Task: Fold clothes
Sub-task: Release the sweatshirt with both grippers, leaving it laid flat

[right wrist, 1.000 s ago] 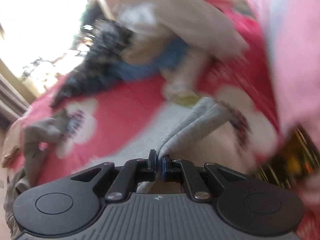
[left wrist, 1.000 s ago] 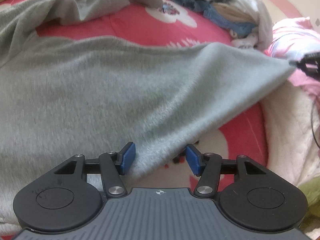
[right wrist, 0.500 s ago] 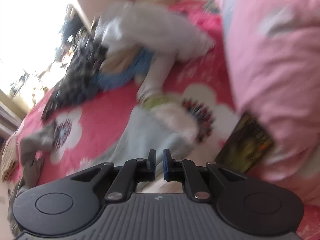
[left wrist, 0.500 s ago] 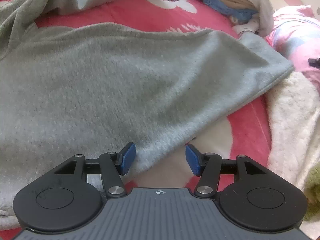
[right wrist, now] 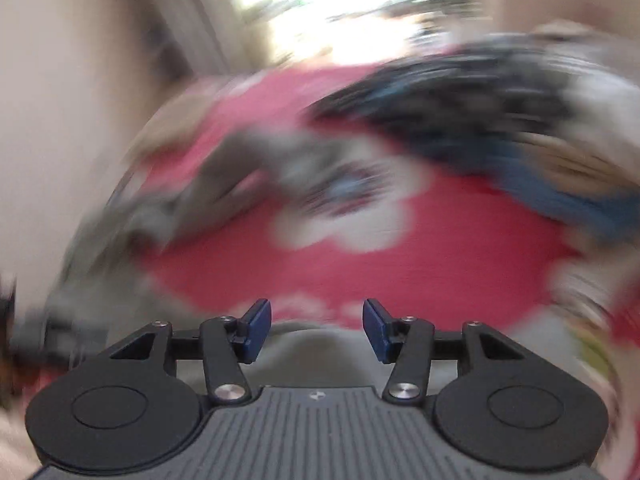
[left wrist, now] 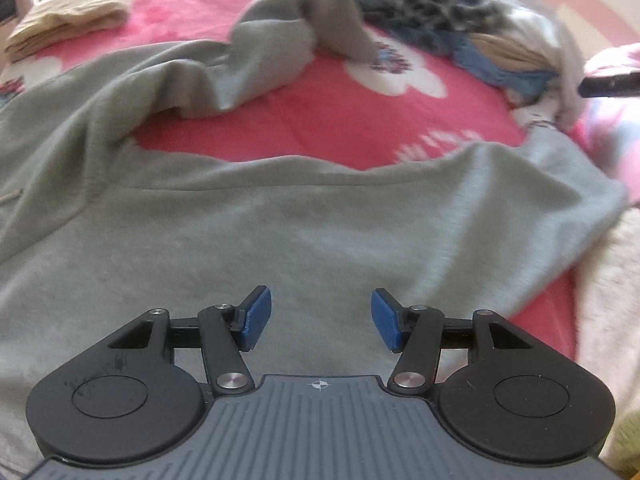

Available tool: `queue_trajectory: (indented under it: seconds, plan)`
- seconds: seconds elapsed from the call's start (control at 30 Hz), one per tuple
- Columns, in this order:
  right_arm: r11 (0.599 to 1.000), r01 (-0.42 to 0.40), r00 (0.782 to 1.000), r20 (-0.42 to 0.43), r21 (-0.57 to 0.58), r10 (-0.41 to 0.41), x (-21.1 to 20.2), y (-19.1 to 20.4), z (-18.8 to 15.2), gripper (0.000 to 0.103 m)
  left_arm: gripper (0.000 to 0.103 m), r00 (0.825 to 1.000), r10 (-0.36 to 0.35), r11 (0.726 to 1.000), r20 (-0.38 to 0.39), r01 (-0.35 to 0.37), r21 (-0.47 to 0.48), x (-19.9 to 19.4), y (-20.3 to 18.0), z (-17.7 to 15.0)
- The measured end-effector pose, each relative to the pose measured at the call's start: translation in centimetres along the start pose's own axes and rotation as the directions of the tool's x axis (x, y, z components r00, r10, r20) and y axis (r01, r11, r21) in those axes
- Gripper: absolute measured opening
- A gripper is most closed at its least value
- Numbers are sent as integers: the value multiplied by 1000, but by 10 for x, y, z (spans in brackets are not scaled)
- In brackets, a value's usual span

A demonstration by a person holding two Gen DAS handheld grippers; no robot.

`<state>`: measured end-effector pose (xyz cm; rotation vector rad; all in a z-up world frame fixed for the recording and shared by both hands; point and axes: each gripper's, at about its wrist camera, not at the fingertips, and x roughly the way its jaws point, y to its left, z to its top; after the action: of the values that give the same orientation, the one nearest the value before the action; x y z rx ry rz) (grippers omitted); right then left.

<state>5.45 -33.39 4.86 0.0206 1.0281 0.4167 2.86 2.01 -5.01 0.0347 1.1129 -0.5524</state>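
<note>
A grey fleece sweatshirt point(left wrist: 280, 216) lies spread over the red flowered bedspread point(left wrist: 328, 120), one sleeve point(left wrist: 288, 40) bunched up at the back. My left gripper point(left wrist: 316, 316) hovers over the garment's body, open, blue pads apart with nothing between them. In the blurred right wrist view my right gripper point(right wrist: 317, 330) is opening, its pads wide apart and empty; a grey edge of the sweatshirt point(right wrist: 316, 344) lies just beneath them. A black part of the right gripper point(left wrist: 612, 84) shows at the right edge of the left wrist view.
A heap of mixed clothes point(left wrist: 472, 36), dark patterned, blue, tan and white, lies at the back right. A folded tan garment point(left wrist: 68, 20) rests at the back left. A pink quilt point(left wrist: 616, 120) and a cream fleece blanket point(left wrist: 608, 304) border the right side.
My right gripper let go of the grey corner it was pinching, opened, and swung round to the left. The left gripper moved up over the sweatshirt's body, still open.
</note>
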Motion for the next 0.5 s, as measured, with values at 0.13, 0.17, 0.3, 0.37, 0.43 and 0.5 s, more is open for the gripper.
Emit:
queue_trajectory:
  seconds: [0.13, 0.17, 0.3, 0.37, 0.43, 0.5]
  plan:
    - [954, -154, 985, -118, -256, 127, 83, 54, 24, 56, 56, 999, 52, 997, 0, -52, -48, 0, 17, -6]
    - [936, -202, 975, -149, -289, 164, 103, 68, 29, 56, 56, 998, 65, 996, 1, -65, -54, -1, 20, -8]
    - [885, -305, 943, -239, -353, 230, 164, 106, 41, 57, 56, 993, 119, 990, 10, -118, -73, -4, 33, -14]
    - [882, -342, 928, -264, -325, 263, 187, 114, 48, 57, 56, 990, 139, 986, 12, -137, -90, -7, 40, -16]
    - [881, -381, 913, -268, -281, 309, 204, 117, 52, 57, 56, 988, 152, 981, 22, -148, -128, -13, 49, -19]
    - [879, -419, 895, -266, -226, 358, 216, 116, 54, 57, 56, 984, 172, 971, 40, -163, -174, -23, 57, -24]
